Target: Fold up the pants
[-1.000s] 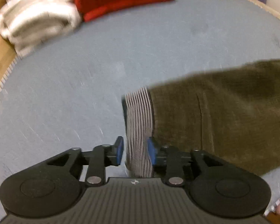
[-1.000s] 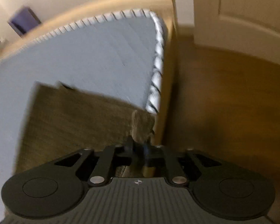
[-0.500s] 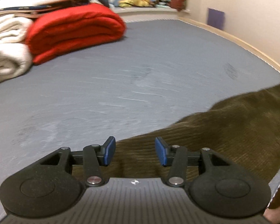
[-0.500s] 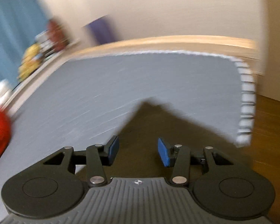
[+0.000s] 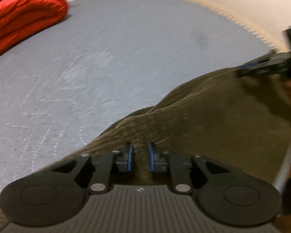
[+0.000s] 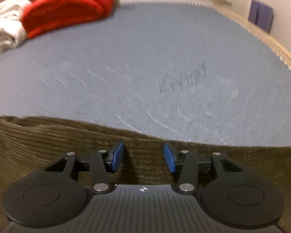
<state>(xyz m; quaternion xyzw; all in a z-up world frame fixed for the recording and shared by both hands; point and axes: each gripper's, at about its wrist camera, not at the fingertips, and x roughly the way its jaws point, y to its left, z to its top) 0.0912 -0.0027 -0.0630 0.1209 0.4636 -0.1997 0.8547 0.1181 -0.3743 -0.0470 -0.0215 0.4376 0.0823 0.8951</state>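
Corduroy pants [image 5: 213, 120] are spread at the mattress [image 5: 126, 48] edge; left gripper [image 5: 140, 158] has just narrowed around a raised fold, right gripper [image 6: 143, 158] is parted, holding nothing.

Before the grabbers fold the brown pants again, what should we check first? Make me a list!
1. Left gripper has cloth: its jaws have just been closing, with a ridge of the pants between the narrow pads. Whether they pinch it: cannot tell.
2. Right gripper has cloth: not ok. Its jaws stand apart over flat fabric and have just narrowed slightly.
3. Pants on the bed: ok for what shows; the rest is out of view.
4. Room to fold: ok, bare grey cover lies ahead.
5. Red blanket out of the way: ok, far corner.
6. Pants smooth: not ok, bunched near the left gripper.
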